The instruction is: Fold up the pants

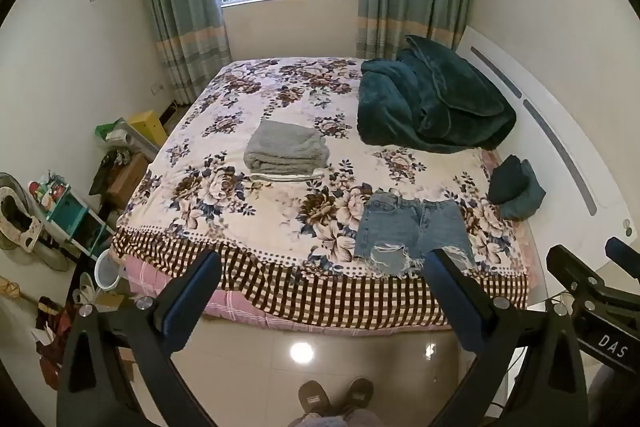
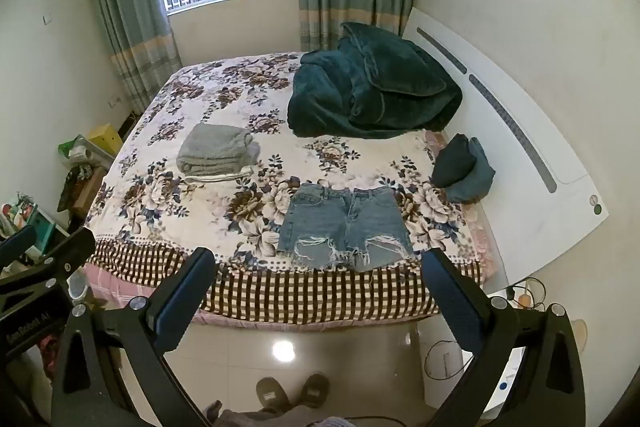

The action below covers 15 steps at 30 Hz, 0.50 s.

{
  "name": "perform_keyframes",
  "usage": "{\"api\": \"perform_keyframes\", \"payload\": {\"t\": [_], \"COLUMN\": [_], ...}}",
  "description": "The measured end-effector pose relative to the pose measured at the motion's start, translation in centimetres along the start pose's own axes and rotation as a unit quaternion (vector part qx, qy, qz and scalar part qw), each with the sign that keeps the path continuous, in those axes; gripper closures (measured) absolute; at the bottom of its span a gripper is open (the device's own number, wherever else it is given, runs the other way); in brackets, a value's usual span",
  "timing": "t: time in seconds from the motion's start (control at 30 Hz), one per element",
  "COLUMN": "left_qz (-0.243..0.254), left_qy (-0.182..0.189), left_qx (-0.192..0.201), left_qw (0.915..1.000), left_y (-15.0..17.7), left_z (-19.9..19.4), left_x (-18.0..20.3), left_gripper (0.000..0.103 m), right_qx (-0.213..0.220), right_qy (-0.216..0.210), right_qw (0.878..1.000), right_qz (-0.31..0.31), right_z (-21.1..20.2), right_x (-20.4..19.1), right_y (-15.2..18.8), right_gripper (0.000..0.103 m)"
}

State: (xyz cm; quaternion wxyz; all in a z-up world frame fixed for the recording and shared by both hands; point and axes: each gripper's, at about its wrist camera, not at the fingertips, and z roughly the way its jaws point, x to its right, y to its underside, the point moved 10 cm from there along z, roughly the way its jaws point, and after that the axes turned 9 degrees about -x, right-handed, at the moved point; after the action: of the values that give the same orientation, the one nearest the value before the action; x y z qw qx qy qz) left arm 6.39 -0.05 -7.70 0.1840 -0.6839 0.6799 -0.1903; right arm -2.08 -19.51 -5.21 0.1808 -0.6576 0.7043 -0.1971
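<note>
- The left leg hem of the frayed blue denim shorts is partly covered by a finger in the left wrist view; the right wrist view shows the whole garment.
- The clutter on the floor left of the bed is too jumbled to make out.
- The left black two-finger gripper hangs above the tiled floor in front of the bed, its blue-padded fingers spread wide with nothing between them.
- The right black two-finger gripper is held the same way just beside it, jaws wide apart and empty, short of the bed edge.
- The shorts lie flat, waistband away from me, ripped hems at the checked border of the floral bedspread.
- A folded grey knit stack sits mid-bed, well apart from the shorts.
- A plush dark-teal blanket is heaped against the white headboard.
</note>
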Motion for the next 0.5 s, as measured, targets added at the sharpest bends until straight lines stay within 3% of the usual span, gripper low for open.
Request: {"api": "perform_keyframes", "payload": {"t": [0.5], "left_qz": [0.003], "left_qy": [-0.007], "left_qx": [0.001], "left_qw": [1.0], "left_y": [-0.02], "left_z": [0.03], "left_x": [-0.04], "left_gripper": [0.0], "right_qx": [-0.002], "right_qy": [0.002], "right_qw": [1.0], "right_qz": [-0.002], "right_z": [-0.17], "right_x": [-0.15], "right_y": [-0.18], "right_gripper": [0.0]}}
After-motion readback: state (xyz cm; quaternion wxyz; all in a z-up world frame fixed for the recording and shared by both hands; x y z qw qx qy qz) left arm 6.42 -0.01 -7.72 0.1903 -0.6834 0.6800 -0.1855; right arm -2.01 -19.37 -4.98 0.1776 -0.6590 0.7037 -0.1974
